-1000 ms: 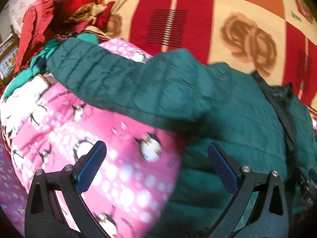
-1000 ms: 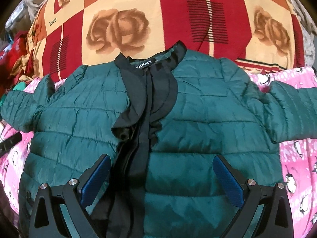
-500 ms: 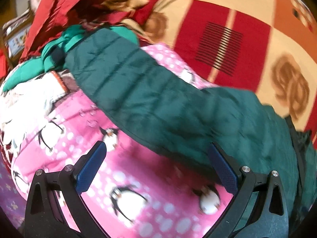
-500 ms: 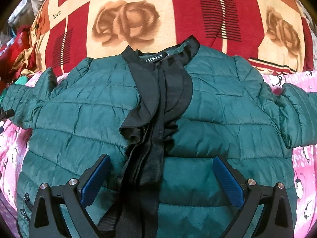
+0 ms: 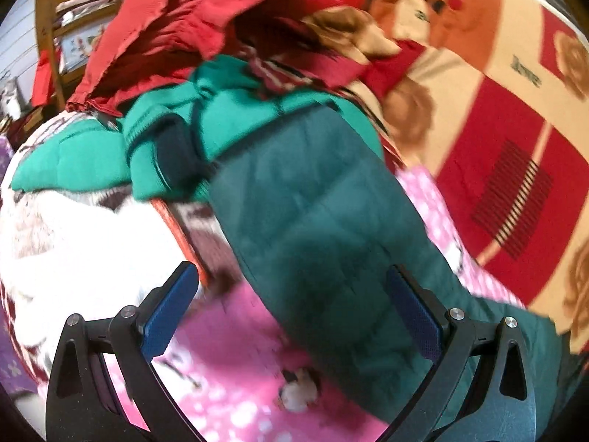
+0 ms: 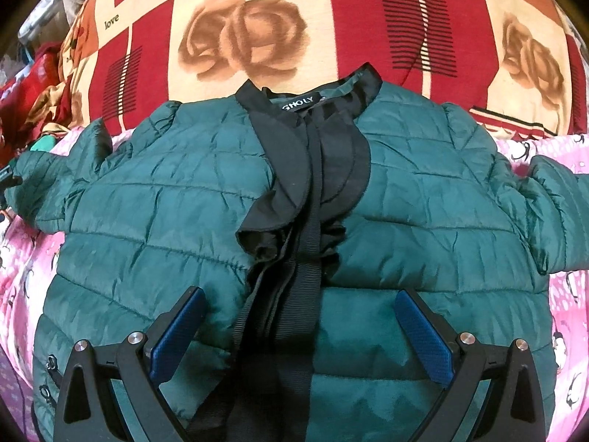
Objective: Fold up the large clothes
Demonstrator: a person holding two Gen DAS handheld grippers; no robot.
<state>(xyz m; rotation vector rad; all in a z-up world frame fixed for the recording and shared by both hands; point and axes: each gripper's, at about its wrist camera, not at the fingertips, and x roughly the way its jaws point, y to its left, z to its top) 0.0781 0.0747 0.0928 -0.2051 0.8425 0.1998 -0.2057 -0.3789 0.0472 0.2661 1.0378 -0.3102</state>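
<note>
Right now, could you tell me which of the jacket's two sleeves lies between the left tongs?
The jacket's outstretched left-hand sleeve, running toward the bright green garment. It sits between the open left tongs; the other sleeve lies far right.

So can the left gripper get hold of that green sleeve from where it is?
Probably yes. The left gripper is open, with the sleeve lying uncovered on the pink blanket right ahead, running between its fingers. Nothing blocks it.

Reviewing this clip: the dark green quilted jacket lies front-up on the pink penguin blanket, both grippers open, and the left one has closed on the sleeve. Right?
Not quite. The left gripper is open, its blue pads either side of the dark green quilted jacket's sleeve, not closed on it, as the left wrist view shows. The rest stands.
</note>
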